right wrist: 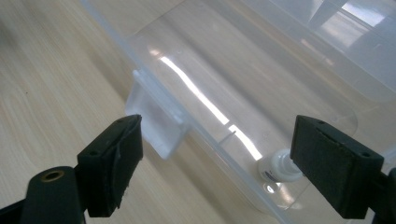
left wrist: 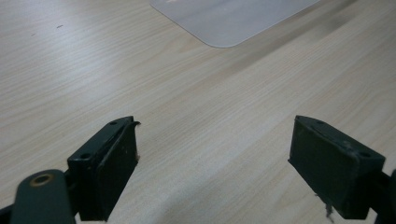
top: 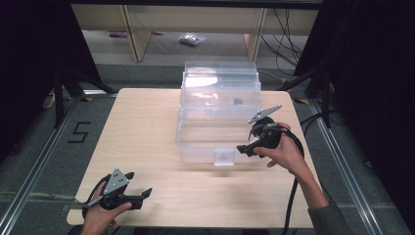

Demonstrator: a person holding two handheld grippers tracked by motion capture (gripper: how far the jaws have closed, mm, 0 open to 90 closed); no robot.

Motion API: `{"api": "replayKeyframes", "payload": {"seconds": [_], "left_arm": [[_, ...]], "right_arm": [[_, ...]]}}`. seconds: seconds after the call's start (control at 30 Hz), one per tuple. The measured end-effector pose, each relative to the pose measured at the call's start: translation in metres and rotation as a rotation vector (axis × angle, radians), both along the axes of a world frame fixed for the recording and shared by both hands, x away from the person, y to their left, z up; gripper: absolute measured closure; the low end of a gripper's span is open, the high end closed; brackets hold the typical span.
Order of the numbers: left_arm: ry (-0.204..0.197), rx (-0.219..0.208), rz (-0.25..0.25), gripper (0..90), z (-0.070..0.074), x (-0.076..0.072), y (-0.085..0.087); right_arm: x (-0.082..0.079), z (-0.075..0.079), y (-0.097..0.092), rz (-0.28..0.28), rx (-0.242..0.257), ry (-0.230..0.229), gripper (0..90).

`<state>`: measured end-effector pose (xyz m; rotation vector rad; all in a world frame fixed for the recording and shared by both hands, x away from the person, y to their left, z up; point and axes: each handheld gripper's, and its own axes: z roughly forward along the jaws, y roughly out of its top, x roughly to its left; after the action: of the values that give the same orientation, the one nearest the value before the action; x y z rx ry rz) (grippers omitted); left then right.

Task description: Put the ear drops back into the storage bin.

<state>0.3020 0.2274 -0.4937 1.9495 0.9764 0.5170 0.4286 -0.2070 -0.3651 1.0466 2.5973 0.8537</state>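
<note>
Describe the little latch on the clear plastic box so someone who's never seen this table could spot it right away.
On the wooden table stands one big clear plastic box. Look at its front wall, the side facing the person: midway along the bottom edge hangs a small frosted tab, the latch, just left of the right gripper. It alone juts out from the smooth wall.

The right gripper (right wrist: 217, 172) hangs with its black fingers (right wrist: 112, 163) spread wide over the clear plastic box (right wrist: 261, 79). The box's front latch (right wrist: 159, 116) overhangs the desk (right wrist: 51, 70); a small white bottle (right wrist: 278, 170) lies inside.
</note>
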Motion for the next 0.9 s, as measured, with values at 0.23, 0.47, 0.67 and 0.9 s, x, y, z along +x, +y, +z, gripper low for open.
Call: {"api": "replayKeyframes", "payload": {"seconds": [0.23, 0.47, 0.67, 0.9], "left_arm": [[0.003, 0.005, -0.001, 14.8, 0.0, 0.0, 0.0], [0.002, 0.006, 0.0, 14.9, 0.0, 0.0, 0.0], [-0.001, 0.005, -0.002, 14.9, 0.0, 0.0, 0.0], [0.003, 0.008, -0.002, 14.9, 0.0, 0.0, 0.0]], "right_arm": [[-0.006, -0.002, 0.0, 0.0, 0.02, 0.007, 18.0], [-0.012, -0.007, -0.004, 0.032, 0.035, -0.034, 18.0], [-0.024, -0.011, -0.005, 0.011, 0.069, -0.026, 17.9], [-0.032, -0.017, -0.01, 0.041, 0.085, -0.076, 17.8]]}}
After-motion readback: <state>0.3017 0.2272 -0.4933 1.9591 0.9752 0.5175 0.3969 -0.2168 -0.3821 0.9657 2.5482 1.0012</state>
